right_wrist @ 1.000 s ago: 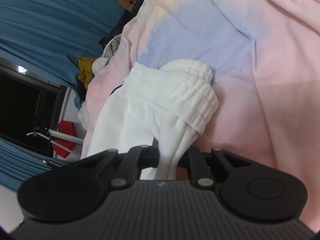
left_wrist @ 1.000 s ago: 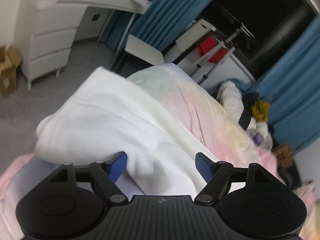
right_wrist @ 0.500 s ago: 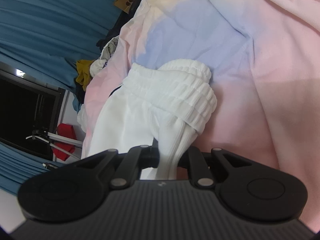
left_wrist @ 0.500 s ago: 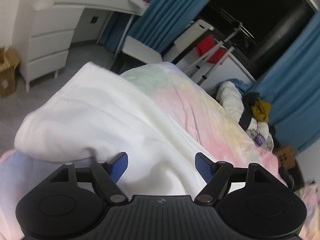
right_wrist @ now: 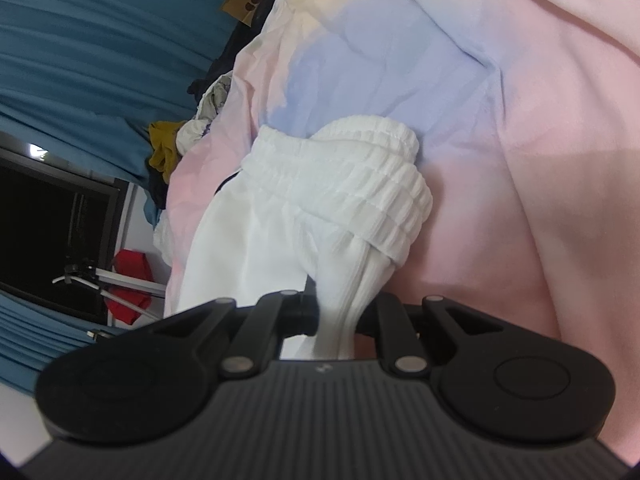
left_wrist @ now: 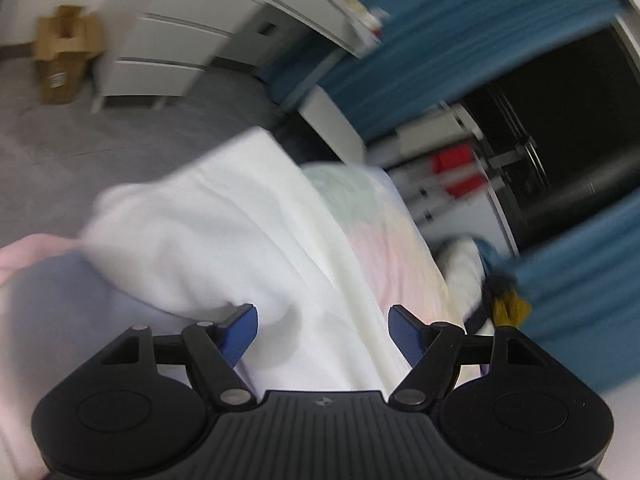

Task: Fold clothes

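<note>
The white sweatpants (right_wrist: 304, 220) lie on a bed, on a pastel bedsheet (right_wrist: 540, 160) of pink, lilac and yellow, and are only partly folded; the ribbed elastic waistband (right_wrist: 360, 184) is bunched and humped up rather than flat; the right tongs (right_wrist: 338, 316) are clamped together on a pinch of white cloth just below that waistband, lifting it slightly; the left tongs (left_wrist: 322, 332) stand apart, blue pads (left_wrist: 240, 332) on either side of the loose white leg fabric (left_wrist: 224, 240) without pressing it, in a blurred view; judging by the rumpled lie, the fold is at an early to middle stage; left to do, probably: grip the leg end, bring it over to the waistband, smooth, and halve again
</note>
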The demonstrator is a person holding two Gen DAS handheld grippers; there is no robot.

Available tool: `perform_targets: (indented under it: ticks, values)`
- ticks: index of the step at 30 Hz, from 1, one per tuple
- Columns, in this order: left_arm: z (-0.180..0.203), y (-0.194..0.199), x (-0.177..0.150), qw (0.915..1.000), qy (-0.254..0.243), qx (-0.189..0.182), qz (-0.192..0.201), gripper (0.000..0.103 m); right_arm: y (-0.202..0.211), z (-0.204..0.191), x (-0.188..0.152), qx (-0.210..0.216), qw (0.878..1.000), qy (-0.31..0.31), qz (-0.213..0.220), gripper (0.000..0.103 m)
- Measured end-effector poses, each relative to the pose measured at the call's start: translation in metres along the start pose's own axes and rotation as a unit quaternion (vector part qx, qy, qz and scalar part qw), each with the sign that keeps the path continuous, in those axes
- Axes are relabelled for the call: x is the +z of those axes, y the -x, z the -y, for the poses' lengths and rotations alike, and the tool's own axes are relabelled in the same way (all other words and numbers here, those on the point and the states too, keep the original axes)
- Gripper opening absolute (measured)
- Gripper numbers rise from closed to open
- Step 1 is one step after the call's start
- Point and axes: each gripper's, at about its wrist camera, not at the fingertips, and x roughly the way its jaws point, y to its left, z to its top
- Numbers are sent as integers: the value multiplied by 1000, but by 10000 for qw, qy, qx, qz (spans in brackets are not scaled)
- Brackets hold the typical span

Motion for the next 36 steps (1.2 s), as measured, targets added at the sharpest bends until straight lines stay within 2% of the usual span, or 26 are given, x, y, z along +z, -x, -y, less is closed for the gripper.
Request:
perform_targets:
  ticks: [4, 7, 9, 12, 14, 16, 17, 18, 19, 20, 24, 26, 28, 31, 34, 36]
  values:
    - [-30, -5, 13, 9955, 856, -380, -107, 74, 0, 1, -1, -15, 9999, -121, 15, 12]
    - [-42, -14, 17, 9943, 1030, -36, -289, 73, 0, 1, -1, -27, 9998, -196, 24, 12]
    - [-50, -19, 18, 9920, 1153, 294, -413, 66, -1, 1, -1, -50, 9998, -196, 26, 12]
    - [-57, -20, 20, 9898, 1385, 43, -343, 67, -2, 0, -1, -84, 9998, -154, 34, 12]
    - [-50, -30, 22, 9929, 1123, -174, -363, 67, -3, -1, -2, -103, 9999, -115, 41, 12]
    - [-45, -36, 23, 9956, 874, -153, -305, 56, -4, -2, -2, -111, 9999, -98, 61, 12]
    - [-42, -39, 24, 9967, 752, -137, -273, 42, -4, -3, -3, -101, 9999, -86, 84, 12]
    - [-40, -41, 25, 9976, 630, -121, -240, 24, -3, -3, -3, -91, 9999, -74, 107, 12]
    - [-38, -44, 25, 9984, 508, -105, -208, 15, -2, -4, -3, -73, 9999, -69, 135, 12]
    - [-35, -46, 26, 9991, 386, -89, -175, 13, -2, -5, -3, -46, 9998, -62, 165, 12]
    - [-37, -32, 27, 9984, 507, -234, -63, 10, 7, -14, -1, 244, 9988, 96, 402, 12]
    - [-35, -29, 26, 9992, 385, -56, -60, 10, 11, -20, 1, 362, 9977, 208, 525, 12]
    - [-31, -34, 25, 9994, 109, 283, -136, 10, 14, -24, 2, 407, 9968, 291, 618, 12]
    - [-27, -42, 22, 9963, -428, 691, -275, 11, 3, -14, 3, 32, 9986, 286, 452, 12]
    - [-19, -39, 19, 9953, -677, 629, -275, 15, -2, -6, 1, -20, 9991, 177, 388, 12]
    - [-15, -36, 17, 9954, -714, 565, -300, 21, -1, -11, -1, -32, 9985, 346, 413, 12]
